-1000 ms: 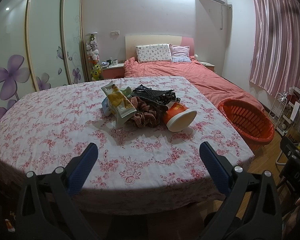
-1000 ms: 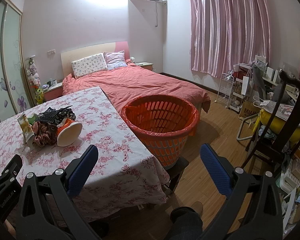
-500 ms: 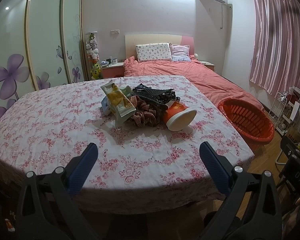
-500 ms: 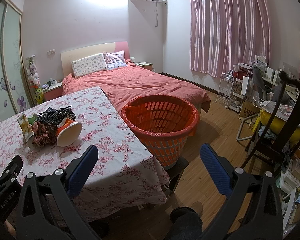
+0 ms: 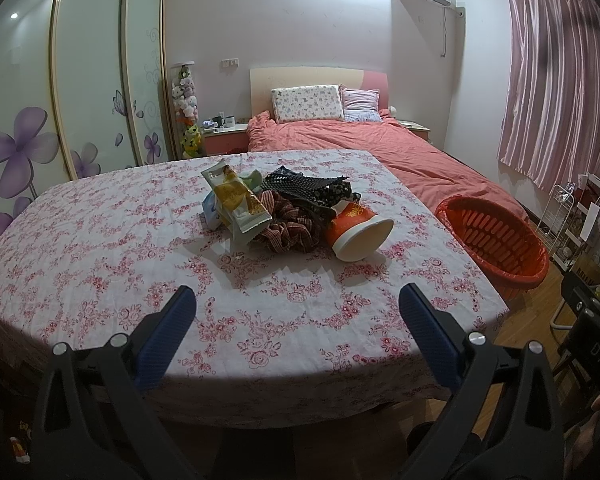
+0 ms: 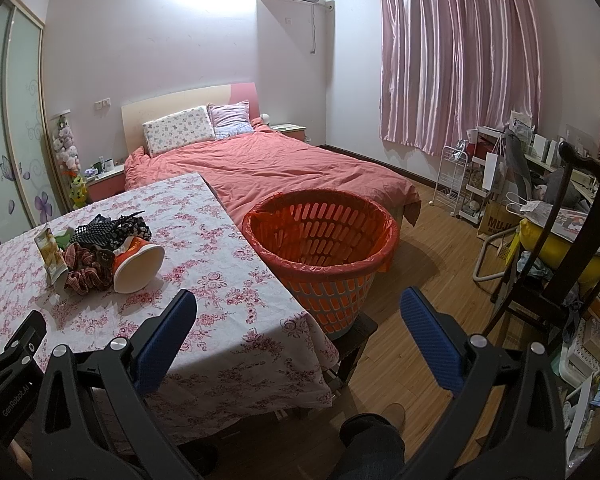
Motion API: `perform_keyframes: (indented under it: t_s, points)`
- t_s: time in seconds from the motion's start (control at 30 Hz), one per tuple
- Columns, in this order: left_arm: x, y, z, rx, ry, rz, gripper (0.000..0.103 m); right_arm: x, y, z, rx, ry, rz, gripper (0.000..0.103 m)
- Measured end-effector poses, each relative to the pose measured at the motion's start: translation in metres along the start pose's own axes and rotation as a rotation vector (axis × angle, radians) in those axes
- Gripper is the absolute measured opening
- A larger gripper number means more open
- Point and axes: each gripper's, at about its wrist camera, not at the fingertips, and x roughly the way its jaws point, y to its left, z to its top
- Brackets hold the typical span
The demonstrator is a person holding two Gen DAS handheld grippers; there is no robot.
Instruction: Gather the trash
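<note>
A pile of trash lies mid-table: a yellow snack wrapper (image 5: pixel 236 200), checked and dotted cloth scraps (image 5: pixel 292 224) and a tipped orange paper cup (image 5: pixel 358 228). The pile also shows in the right wrist view, with the cup (image 6: pixel 136 264) nearest. An orange bin (image 5: pixel 496 236) with a red liner stands off the table's right edge, large in the right wrist view (image 6: pixel 320 240). My left gripper (image 5: pixel 296 312) is open and empty over the table's near edge. My right gripper (image 6: pixel 298 316) is open and empty above the table's right corner, before the bin.
The table has a floral cloth (image 5: pixel 100 248). A bed (image 6: pixel 268 168) with a red cover lies behind. A dark wooden chair (image 6: pixel 572 248) and cluttered shelves stand at right on the wood floor. Sliding wardrobe doors (image 5: pixel 60 80) are at left.
The left wrist view has crept slightly forward over the table. The right gripper has not visibly moved. Both stay open.
</note>
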Motion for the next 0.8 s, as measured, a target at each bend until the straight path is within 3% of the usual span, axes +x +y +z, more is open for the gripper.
perform_keyframes:
  t_s: [0.8]
  points:
    - [0.0, 0.0, -0.0001, -0.001, 0.004, -0.001, 0.099, -0.0007, -0.0009, -0.0016, 0.0, 0.0, 0.0, 0.101]
